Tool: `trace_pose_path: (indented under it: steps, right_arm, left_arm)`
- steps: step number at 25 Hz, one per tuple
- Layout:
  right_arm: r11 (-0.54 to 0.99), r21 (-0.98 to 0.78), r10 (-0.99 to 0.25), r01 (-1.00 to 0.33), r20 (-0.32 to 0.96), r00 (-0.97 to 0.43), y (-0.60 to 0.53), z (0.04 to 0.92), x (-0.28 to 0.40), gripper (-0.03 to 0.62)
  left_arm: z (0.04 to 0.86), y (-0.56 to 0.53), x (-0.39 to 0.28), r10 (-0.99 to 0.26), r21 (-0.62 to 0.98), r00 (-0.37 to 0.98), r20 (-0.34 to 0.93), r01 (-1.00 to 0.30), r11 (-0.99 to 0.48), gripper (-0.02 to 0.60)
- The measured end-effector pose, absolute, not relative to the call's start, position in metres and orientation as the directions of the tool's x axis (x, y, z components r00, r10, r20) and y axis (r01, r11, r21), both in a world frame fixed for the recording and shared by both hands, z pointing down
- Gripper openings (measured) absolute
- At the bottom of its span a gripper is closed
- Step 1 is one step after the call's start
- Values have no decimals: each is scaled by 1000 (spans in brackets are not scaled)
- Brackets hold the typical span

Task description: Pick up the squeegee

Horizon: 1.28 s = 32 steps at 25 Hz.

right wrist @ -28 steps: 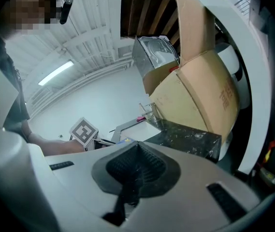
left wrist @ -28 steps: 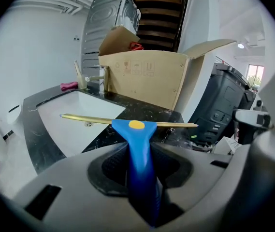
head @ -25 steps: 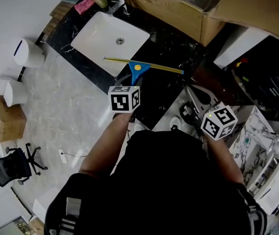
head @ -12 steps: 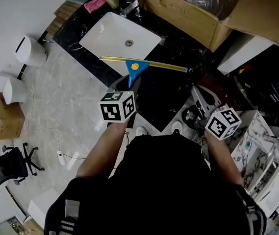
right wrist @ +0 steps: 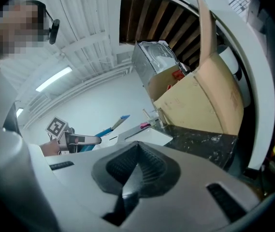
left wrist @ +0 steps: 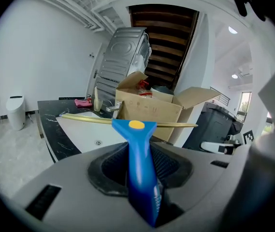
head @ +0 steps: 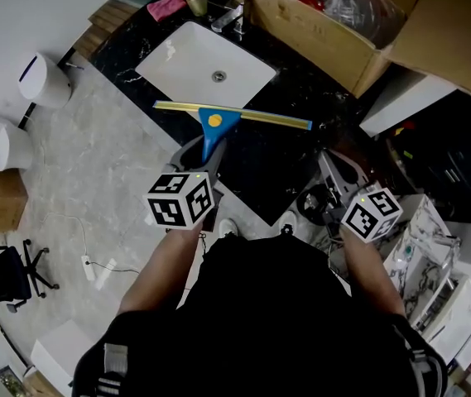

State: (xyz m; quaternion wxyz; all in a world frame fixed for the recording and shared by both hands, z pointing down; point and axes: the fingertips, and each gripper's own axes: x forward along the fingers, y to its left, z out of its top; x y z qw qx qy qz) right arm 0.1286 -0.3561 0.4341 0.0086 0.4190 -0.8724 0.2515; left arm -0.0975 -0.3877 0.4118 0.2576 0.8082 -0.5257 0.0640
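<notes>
Compared with a second ago, the left tool (head: 204,160) has drawn back toward the person and to the left, taking the squeegee (head: 215,122) with it. The yellow blade now reaches further left past the sink's (head: 206,64) near corner. The right tool (head: 333,172) has hardly shifted.

The left tool (left wrist: 142,178) is clenched on the squeegee's (left wrist: 136,144) blue handle. The handle runs out between the pads to the far side, and the blade lies crosswise and about level beyond the tips. The squeegee is off the counter (head: 301,81), above its near edge, just near of the sink. The right tool (right wrist: 135,173) is clenched with nothing between its pads, and sits well apart to the right.

On the far right an open box (head: 326,31) stands on the counter, close to the blade's right end. The sink lies just beyond the blade. To the left the counter ends and bare floor (head: 111,164) gives open room. The space around the right tool is crowded with white and dark objects I cannot identify.
</notes>
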Motion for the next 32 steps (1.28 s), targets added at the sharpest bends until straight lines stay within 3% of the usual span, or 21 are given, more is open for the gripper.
trace_pose_path:
  steps: [15, 32]
  right_arm:
    - [507, -317, -766, -801, 260, -588, -330, 428, 106, 8]
    - [487, -305, -783, -818, 263, -564, -323, 427, 103, 8]
  left_arm:
    - [406, -365, -114, -805, 372, 489, 336, -854, -363, 143]
    - [405, -364, -127, -809, 367, 484, 335, -857, -361, 143]
